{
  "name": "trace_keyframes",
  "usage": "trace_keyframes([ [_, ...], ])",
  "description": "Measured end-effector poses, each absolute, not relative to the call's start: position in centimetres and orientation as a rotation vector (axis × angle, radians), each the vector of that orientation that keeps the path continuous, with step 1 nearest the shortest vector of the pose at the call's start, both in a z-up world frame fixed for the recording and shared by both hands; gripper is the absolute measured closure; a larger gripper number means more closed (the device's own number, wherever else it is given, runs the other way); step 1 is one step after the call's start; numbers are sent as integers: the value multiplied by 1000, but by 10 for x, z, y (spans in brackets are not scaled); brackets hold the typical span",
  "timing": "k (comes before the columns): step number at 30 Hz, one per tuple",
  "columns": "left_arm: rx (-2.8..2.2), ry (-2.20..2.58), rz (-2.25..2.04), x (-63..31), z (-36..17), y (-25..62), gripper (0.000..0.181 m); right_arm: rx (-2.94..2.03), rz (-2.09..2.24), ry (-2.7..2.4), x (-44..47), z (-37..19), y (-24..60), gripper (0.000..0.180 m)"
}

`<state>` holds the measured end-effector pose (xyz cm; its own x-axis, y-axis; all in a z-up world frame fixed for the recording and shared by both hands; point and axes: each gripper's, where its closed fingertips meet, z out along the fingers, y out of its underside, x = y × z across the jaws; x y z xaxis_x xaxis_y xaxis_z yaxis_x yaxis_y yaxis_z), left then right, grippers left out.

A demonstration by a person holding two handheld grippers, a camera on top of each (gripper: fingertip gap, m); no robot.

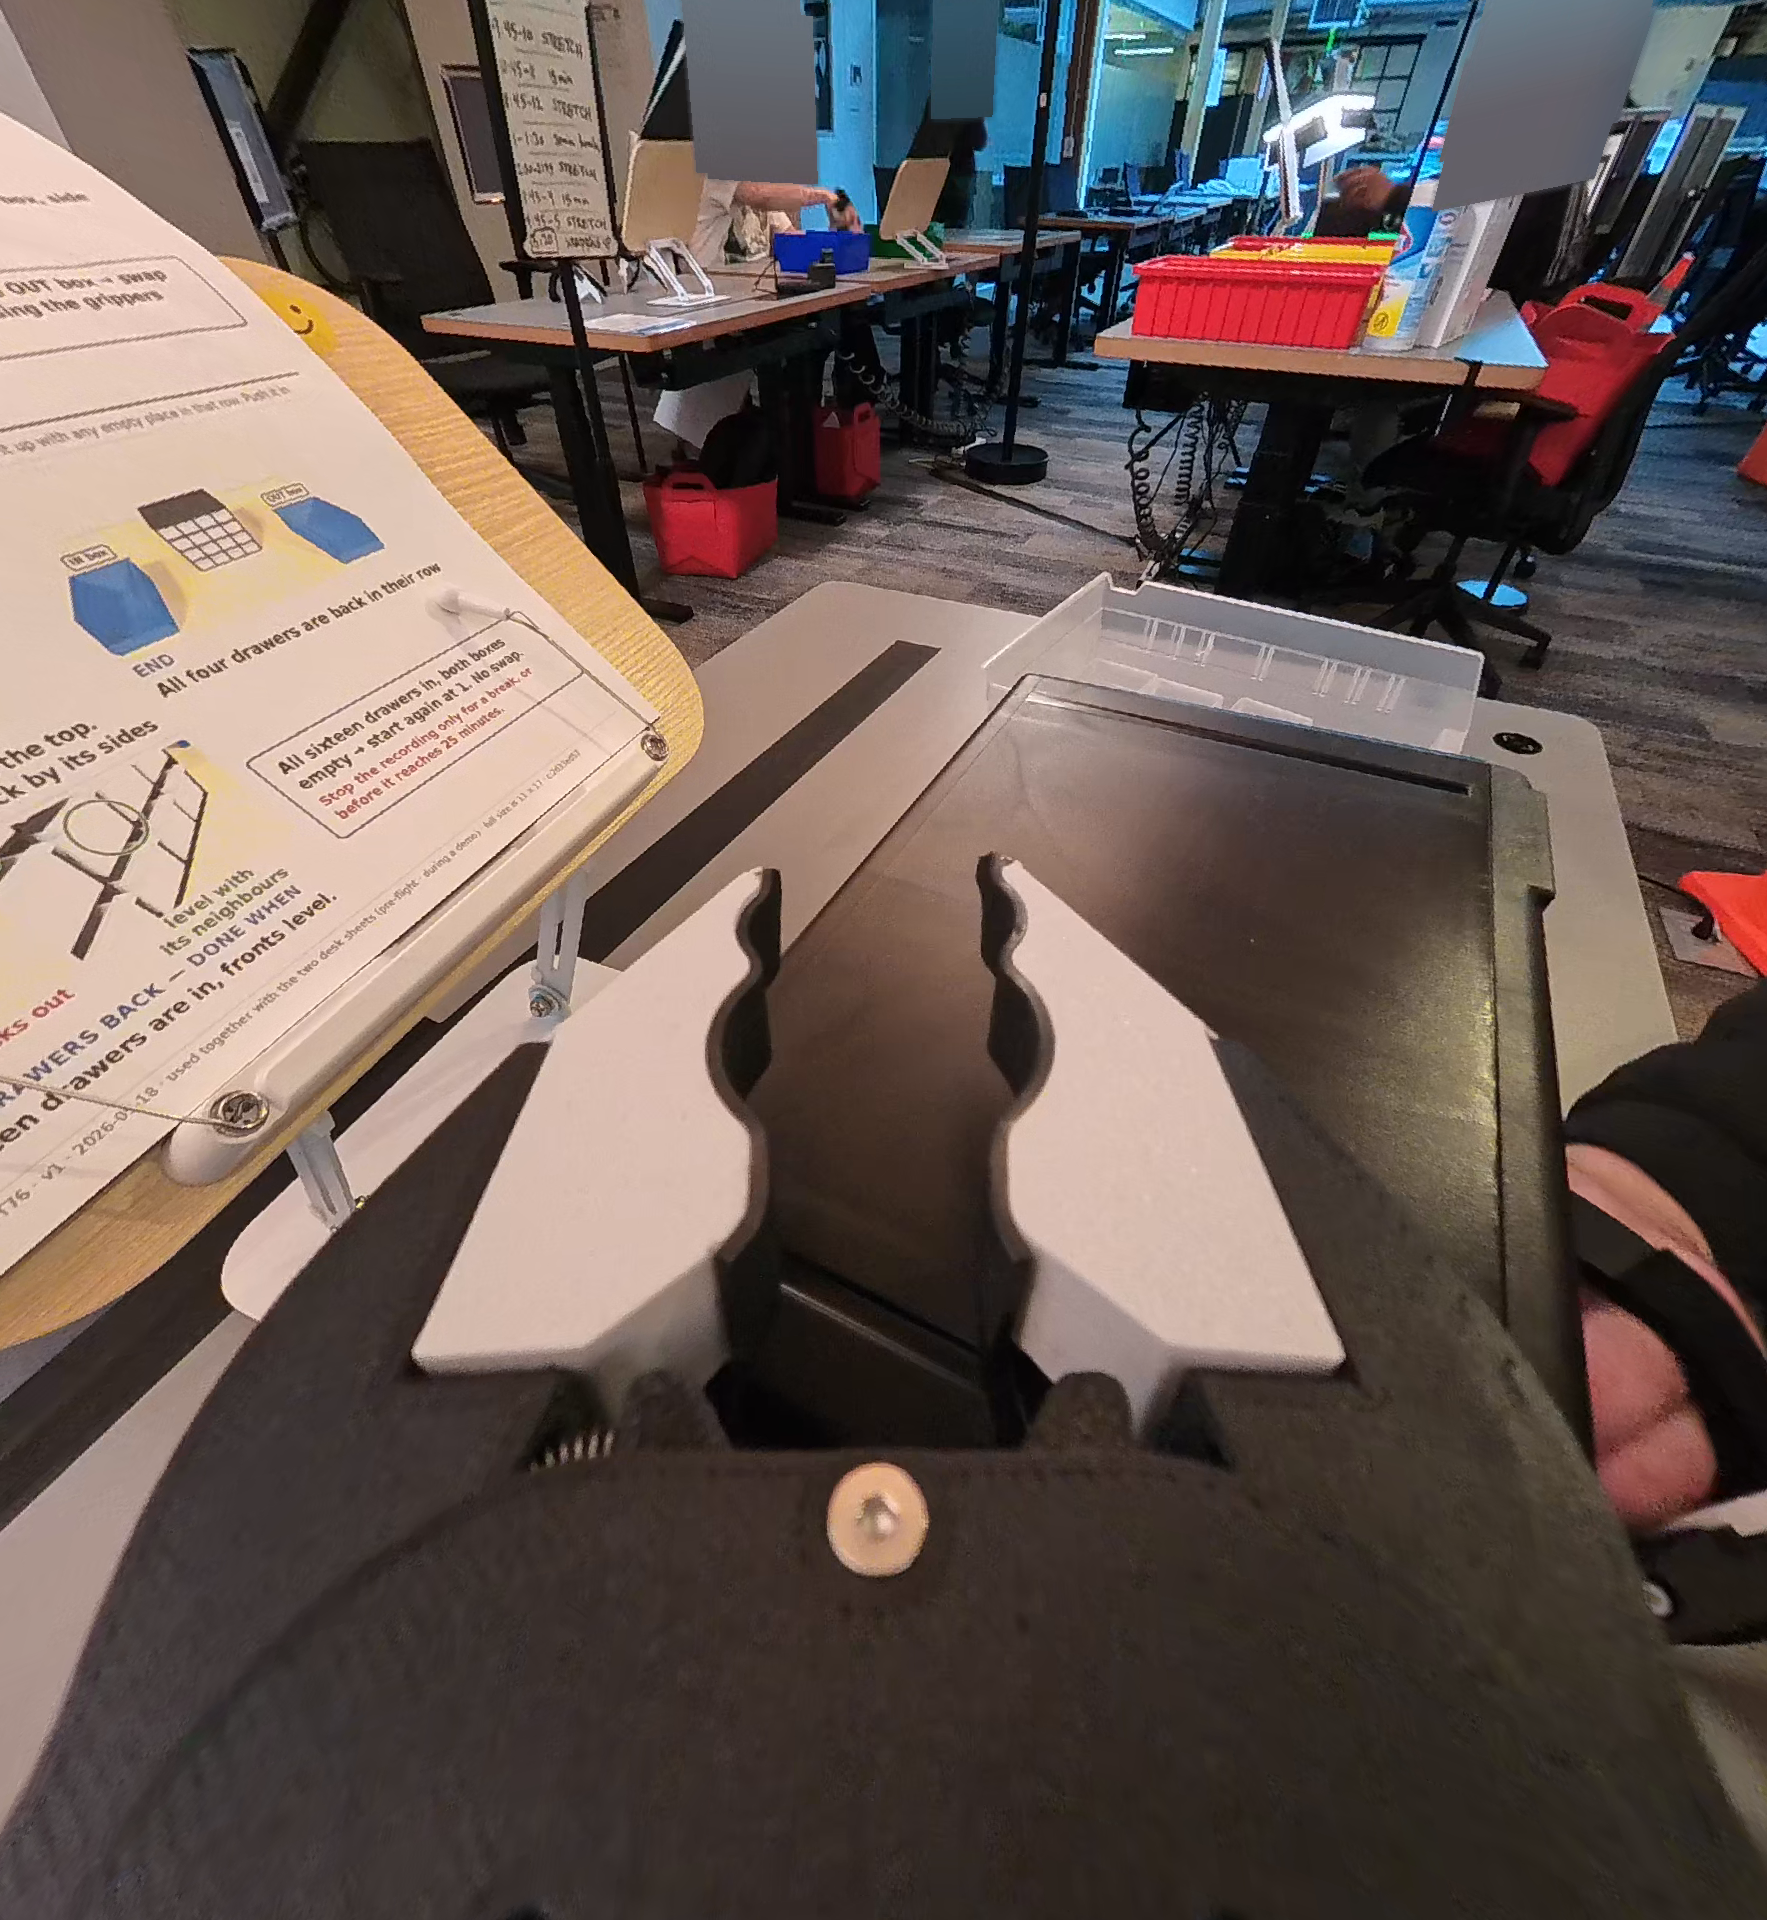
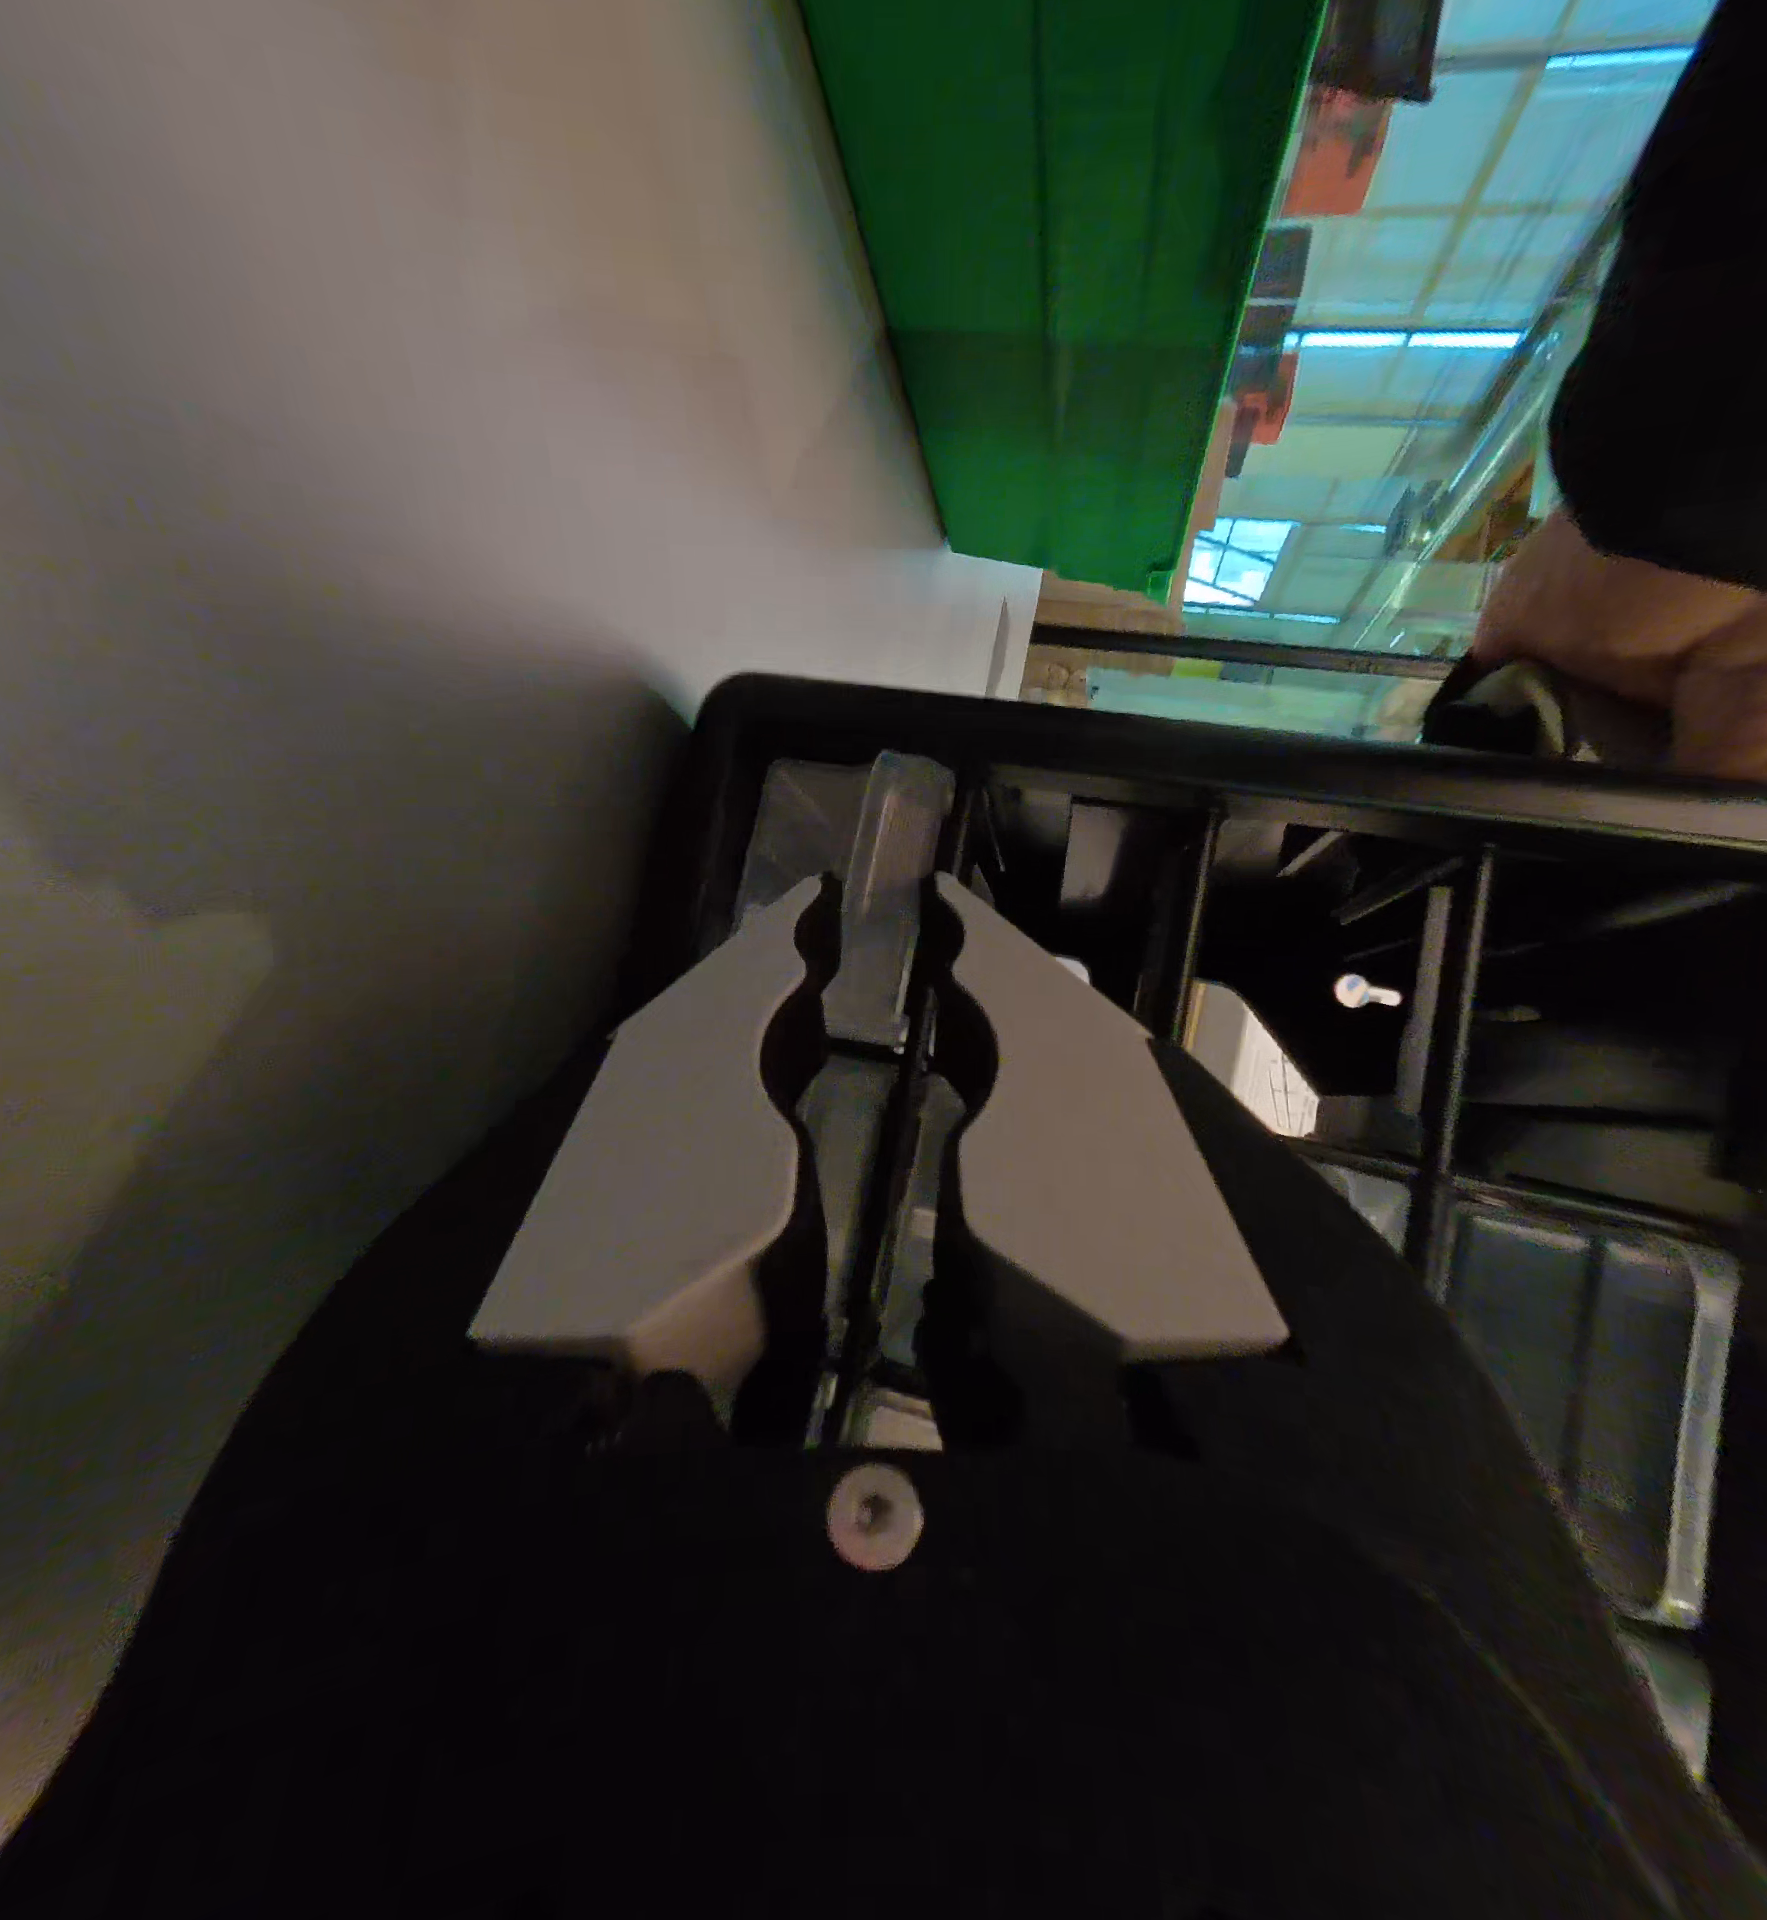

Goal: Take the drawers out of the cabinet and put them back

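The right gripper (image 2: 884, 904) is pinching the clear pull tab of a drawer (image 2: 894, 831) in the corner compartment of the black cabinet (image 2: 1222, 743), its fingers (image 2: 713, 1122) pressing near together on the thin plastic, while the left gripper (image 1: 879, 883) is hovering spread over the cabinet's flat top (image 1: 1222, 883) with nothing between its fingers. The cabinet is standing on the pale tabletop (image 2: 235, 520), near its far edge in the left wrist view, and a clear drawer (image 1: 1243, 644) is lying just behind it at that edge. A green bin (image 2: 1066, 281) is sitting on the tabletop beyond the cabinet's corner. The drawers are looking light, stiff and smooth, so they are likely sliding easily yet slipping or twisting in a narrow pinch; the tab is probably the only hold while a drawer is seated, and its sides are offering a steadier grasp once it is free. The cabinet itself is probably light enough to shift under a pull, so pressing down on its top with the spread gripper seems wise. The person's hand (image 2: 1668, 655) is showing at the cabinet's upper edge.
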<state>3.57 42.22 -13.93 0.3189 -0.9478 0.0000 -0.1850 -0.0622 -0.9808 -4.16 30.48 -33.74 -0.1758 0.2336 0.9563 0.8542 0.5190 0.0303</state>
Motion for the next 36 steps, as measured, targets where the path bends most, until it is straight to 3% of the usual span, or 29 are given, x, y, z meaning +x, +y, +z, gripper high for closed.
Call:
trace_keyframes([
  [18,-1517,1083,-885,36,-140,422,143,-977,-460,-1730,-62,-329,185,170],
  [29,-1520,1083,-882,36,-140,423,143,-1119,-278,-1638,-56,-270,189,176],
  [36,-1512,1081,-886,36,-140,422,143,-1118,-183,-1677,-18,-275,173,174],
])
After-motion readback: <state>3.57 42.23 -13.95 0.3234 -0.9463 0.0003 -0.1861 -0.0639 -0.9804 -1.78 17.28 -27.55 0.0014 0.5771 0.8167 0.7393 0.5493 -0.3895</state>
